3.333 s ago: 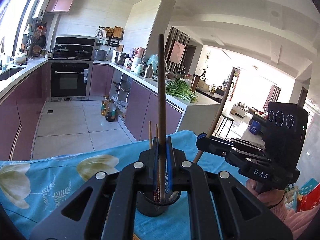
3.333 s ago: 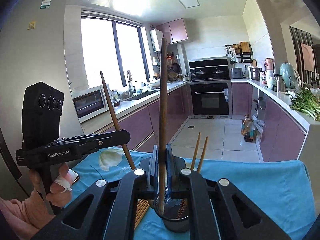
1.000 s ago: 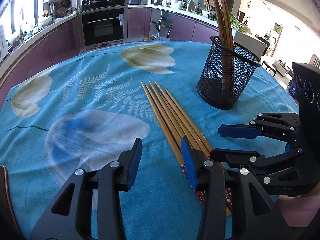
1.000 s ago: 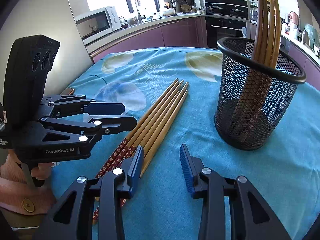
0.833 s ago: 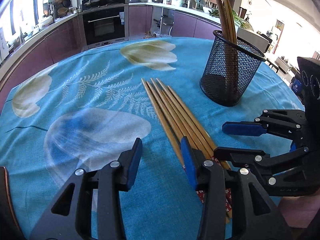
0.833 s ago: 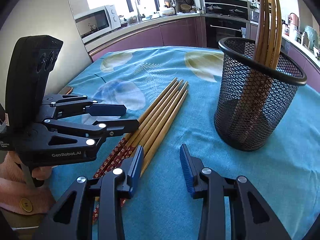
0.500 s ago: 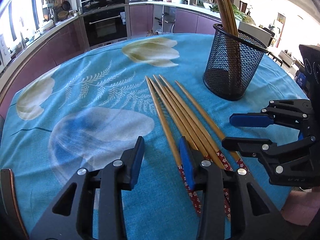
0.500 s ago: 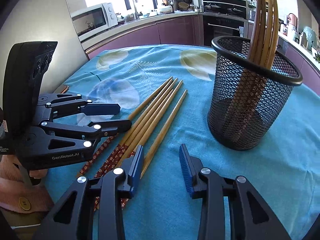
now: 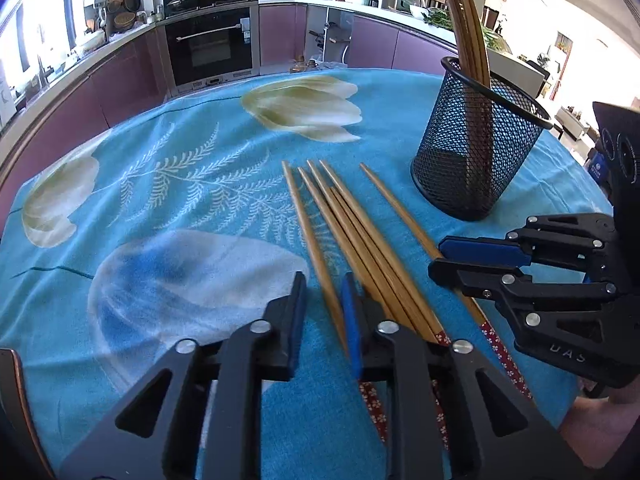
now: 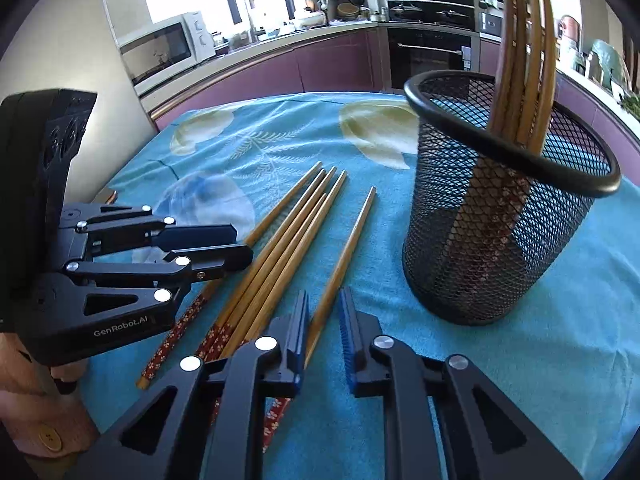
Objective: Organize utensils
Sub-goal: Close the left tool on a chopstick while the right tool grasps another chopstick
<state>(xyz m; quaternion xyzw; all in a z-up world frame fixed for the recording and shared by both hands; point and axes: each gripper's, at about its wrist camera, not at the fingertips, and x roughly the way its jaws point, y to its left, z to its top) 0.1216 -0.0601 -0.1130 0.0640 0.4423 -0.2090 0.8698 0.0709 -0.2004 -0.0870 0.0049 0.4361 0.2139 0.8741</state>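
Several loose bamboo chopsticks (image 9: 360, 232) with red patterned ends lie on the blue floral tablecloth (image 9: 180, 220). The leftmost chopstick (image 9: 308, 232) runs between the closing jaws of my left gripper (image 9: 323, 312), against the right pad, with a sliver of cloth showing on the left. In the right wrist view the rightmost chopstick (image 10: 352, 240) lies apart from the bundle (image 10: 288, 232). It sits between the closing jaws of my right gripper (image 10: 323, 320). A black mesh holder (image 10: 492, 240) stands upright to the right with several chopsticks (image 10: 524, 60) in it.
Each gripper shows side-on in the other's view: the right gripper (image 9: 436, 258) and the left gripper (image 10: 240, 246), each held by a hand (image 10: 24, 400). The table's brown edge (image 9: 12, 400) is near left. Purple kitchen cabinets and an oven lie beyond the table.
Both grippers, earlier each holding a chopstick over the holder, now sit low over the loose ones. In the last second the outer chopsticks slid apart from the bundle and both pairs of jaws narrowed.
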